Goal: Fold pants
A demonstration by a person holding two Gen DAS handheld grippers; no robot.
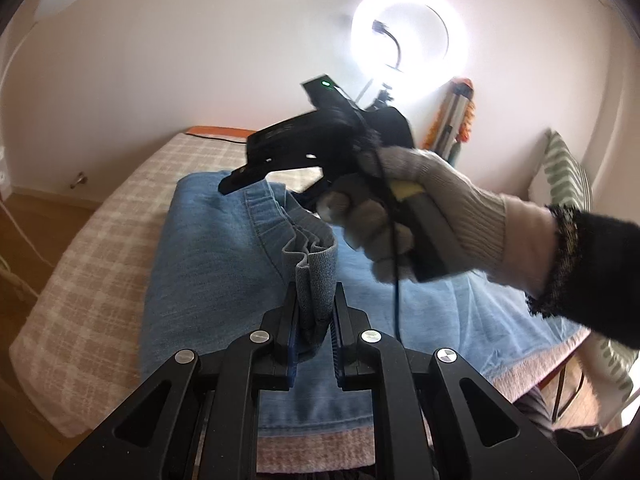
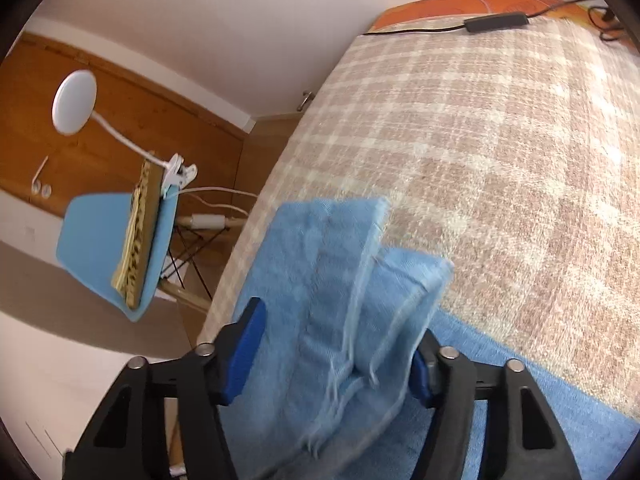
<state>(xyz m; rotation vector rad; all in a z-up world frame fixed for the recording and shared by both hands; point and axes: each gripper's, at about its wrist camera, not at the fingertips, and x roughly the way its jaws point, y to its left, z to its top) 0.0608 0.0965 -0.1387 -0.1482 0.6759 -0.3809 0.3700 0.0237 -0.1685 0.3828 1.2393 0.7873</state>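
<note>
Light blue denim pants (image 1: 224, 264) lie on a bed with a beige plaid blanket (image 1: 100, 264). My left gripper (image 1: 316, 300) is shut on the grey elastic waistband (image 1: 316, 268) and holds it above the denim. The right gripper (image 1: 240, 178) shows in the left wrist view, held by a gloved hand (image 1: 420, 208) over the far part of the pants. In the right wrist view my right gripper (image 2: 340, 344) is shut on a bunch of the pants' folded leg ends (image 2: 340, 280), lifted above the blanket (image 2: 500, 140).
A ring light (image 1: 408, 36) on a stand shines at the back. A blue chair (image 2: 116, 248) with a clip lamp (image 2: 76, 100) stands left of the bed. A black cable and adapter (image 2: 496, 22) lie at the bed's far end. A striped cushion (image 1: 568, 168) is at the right.
</note>
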